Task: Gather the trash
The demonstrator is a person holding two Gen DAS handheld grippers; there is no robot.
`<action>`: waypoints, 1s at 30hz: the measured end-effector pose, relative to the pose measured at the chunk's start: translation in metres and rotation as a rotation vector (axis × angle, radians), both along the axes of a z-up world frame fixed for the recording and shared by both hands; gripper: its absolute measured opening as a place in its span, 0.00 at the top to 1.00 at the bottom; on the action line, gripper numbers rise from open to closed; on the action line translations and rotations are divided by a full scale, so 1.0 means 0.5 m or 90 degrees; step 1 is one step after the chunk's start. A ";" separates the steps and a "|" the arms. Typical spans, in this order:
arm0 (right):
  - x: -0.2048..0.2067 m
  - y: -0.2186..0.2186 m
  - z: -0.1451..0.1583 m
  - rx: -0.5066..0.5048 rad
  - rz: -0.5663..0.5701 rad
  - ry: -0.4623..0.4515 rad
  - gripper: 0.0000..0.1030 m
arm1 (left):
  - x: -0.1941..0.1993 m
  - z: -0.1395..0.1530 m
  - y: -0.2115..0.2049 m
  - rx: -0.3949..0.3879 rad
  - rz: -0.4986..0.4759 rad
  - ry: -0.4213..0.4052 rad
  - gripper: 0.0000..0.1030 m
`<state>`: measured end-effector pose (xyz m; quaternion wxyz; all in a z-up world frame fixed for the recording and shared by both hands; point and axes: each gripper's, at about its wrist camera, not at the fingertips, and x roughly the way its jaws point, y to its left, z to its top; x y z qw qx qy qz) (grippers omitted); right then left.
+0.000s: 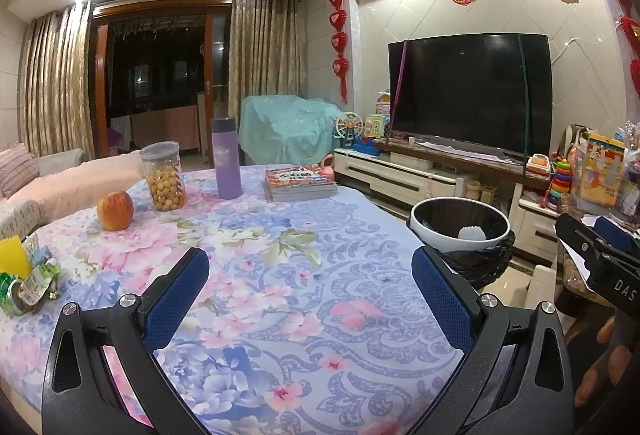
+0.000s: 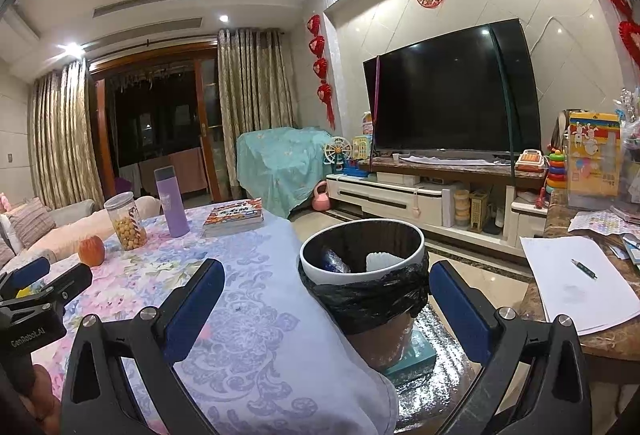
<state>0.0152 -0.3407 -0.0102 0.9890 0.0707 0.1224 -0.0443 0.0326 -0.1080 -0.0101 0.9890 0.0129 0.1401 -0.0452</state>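
Crumpled green and white wrappers [image 1: 30, 285] and a yellow scrap [image 1: 14, 257] lie at the left edge of the floral table [image 1: 280, 267]. My left gripper [image 1: 310, 267] hovers open over the table's middle, nothing between its fingers. A white-rimmed bin [image 2: 360, 255] lined with a black bag stands right of the table [image 2: 248, 299]; white crumpled paper [image 2: 382, 261] and a blue wrapper [image 2: 336, 261] lie inside. My right gripper [image 2: 326, 285] is open, level with the bin's near side, holding nothing. In the left wrist view the bin [image 1: 460, 231] sits beyond the table's right edge.
On the table stand an apple [image 1: 115, 210], a jar of yellow balls [image 1: 164, 177], a purple bottle [image 1: 227, 159] and a stack of books [image 1: 300, 183]. A marble side table with paper sheets [image 2: 576, 283] and a pen is at right. A TV [image 2: 448, 91] and cabinet fill the back.
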 end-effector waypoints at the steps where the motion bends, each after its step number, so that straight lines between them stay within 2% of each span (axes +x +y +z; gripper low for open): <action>1: 0.000 -0.001 0.000 0.000 0.000 0.000 0.00 | 0.000 0.000 -0.001 -0.001 -0.001 0.001 0.00; 30: 0.005 0.002 -0.005 -0.002 0.000 0.006 0.00 | 0.005 -0.003 0.003 0.003 -0.005 0.007 0.00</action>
